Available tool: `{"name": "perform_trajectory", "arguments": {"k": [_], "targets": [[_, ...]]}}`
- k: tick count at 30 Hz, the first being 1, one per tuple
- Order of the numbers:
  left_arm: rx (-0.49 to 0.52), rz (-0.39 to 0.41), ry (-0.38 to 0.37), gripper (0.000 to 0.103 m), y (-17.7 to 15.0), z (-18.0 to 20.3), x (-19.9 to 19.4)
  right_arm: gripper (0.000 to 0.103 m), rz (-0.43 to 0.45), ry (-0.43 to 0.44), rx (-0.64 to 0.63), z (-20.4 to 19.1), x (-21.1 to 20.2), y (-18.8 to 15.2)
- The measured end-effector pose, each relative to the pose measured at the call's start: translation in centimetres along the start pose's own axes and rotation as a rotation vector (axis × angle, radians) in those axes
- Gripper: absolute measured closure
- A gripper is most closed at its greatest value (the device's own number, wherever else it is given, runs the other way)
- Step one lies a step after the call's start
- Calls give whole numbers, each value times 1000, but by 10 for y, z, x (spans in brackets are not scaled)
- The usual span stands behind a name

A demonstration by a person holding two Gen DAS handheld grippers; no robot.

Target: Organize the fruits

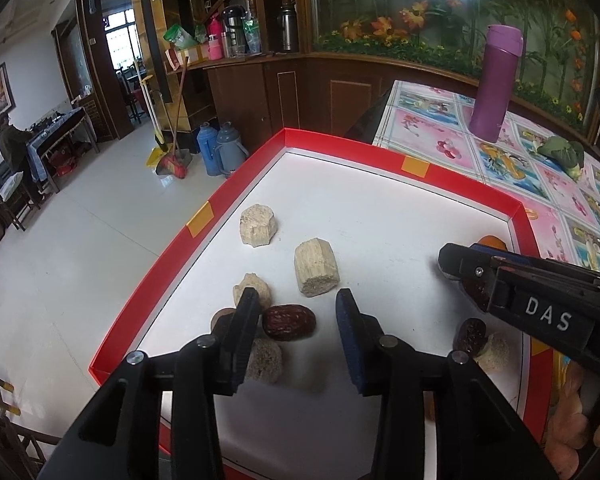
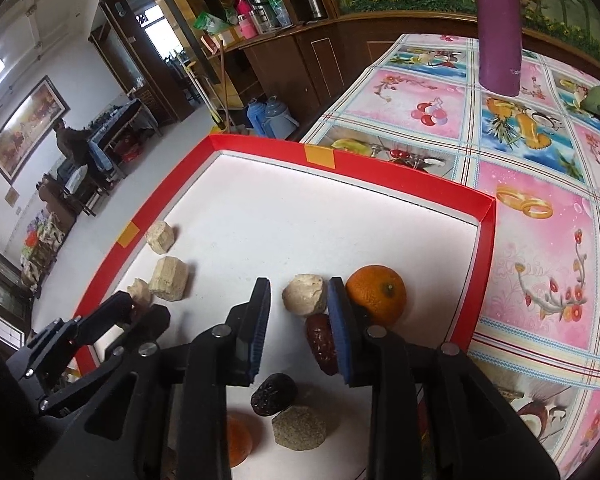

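Left gripper (image 1: 298, 330): jaws spread wide over the near left part of the tray, gripping nothing; its left finger (image 1: 240, 340) stands over a small cluster of pieces
Right gripper (image 2: 300, 322): jaws spread, nothing pinched; the blue-padded right finger (image 2: 342, 330) sits between a red date and the orange
Near cluster, right view: a dark date (image 2: 274, 394) touching a round beige chunk (image 2: 300, 428), with a second orange fruit (image 2: 238, 438) half hidden behind the gripper body
Red date by right gripper (image 2: 320, 344): lies lengthwise just inside the right finger, touching it
Pale round lump (image 2: 305, 294): just beyond that date, between the fingertips
Orange (image 2: 376, 294): whole, stem facing the camera, near the tray's right wall, just outside the right finger
Left cluster: a glossy red jujube (image 1: 289, 322) beside the left finger, a beige chunk (image 1: 265, 360) just below it and another (image 1: 252, 287) behind the fingertip
Middle of tray: two pale fibrous blocks, one nearer (image 1: 316, 268), one farther left (image 1: 259, 225), apart from each other
Tray (image 1: 472, 184): shallow, white floor, red walls with orange tape patches
Table: covered by a pink floral oilcloth (image 2: 540, 240)
Far: a purple flask (image 1: 496, 84) standing upright on the cloth, a green leafy item (image 1: 562, 152) to its right
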State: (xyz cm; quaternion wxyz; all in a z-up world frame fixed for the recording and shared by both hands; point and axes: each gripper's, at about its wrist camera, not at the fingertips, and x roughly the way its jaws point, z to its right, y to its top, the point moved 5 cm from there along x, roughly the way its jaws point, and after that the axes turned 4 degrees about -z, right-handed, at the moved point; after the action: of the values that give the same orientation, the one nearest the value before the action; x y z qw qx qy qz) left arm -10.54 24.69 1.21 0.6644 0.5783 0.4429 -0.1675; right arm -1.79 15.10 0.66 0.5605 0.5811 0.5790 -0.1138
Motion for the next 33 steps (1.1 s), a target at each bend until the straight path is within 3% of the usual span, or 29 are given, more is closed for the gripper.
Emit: {"name": "perform_trajectory", "arguments": {"k": [2,7,12,18,22,26,29,33], "targets": [[-10,4,-1,52,0,-1,-2,65,25,14,16,3,-7,0],[-41,38,-16,42,0,-5,-15,63,109,21,37,9,-32,-5],[-72,102,-23,26,-1,-10,-41,59,200,-18,27,11,-66,-18],[-67,181,-21,22,-6,-8,-81,51,320,-89,-16,5,-119,-44],[-55,245,-3,18,-12,-1,-111,37,421,-133,-50,-3,-163,-67],[-77,352,8,0,-24,3,-149,16,538,-172,-54,-5,-215,-94],[-82,455,-13,0,-34,7,-178,0,642,-184,-24,-2,-254,-118],[-38,448,-22,0,-39,15,-195,0,673,-163,14,0,-286,-144]]}}
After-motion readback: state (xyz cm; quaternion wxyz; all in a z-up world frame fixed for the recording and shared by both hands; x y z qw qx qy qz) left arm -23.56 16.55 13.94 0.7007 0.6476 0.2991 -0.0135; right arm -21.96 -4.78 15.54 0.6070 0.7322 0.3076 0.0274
